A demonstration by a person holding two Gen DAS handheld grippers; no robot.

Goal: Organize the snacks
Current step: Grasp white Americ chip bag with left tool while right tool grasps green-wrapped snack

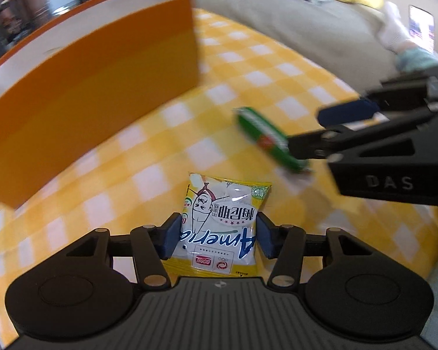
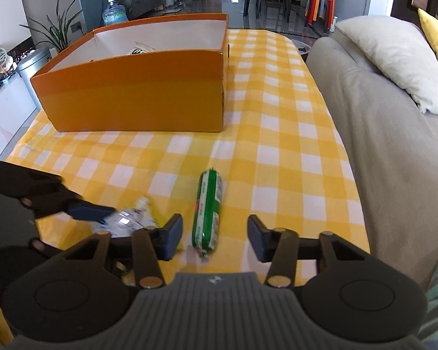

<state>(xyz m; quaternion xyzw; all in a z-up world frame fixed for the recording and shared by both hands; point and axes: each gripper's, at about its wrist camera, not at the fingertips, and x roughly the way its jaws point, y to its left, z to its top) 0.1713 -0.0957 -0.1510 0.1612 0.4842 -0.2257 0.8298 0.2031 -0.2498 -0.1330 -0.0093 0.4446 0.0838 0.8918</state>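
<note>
Left gripper pinches the light, crinkly snack packet by its sides; right gripper gapes around the firm, slippery green sausage, near the tablecloth's front edge; take it mid-length.

Our left tongs and right tongs look alike: matte black linkage arms with silver round pins, dark blue pads on the fingertips, and a ribbed grey body bearing a small round emblem. On the right one's side we read raised letters "DAS".
</note>
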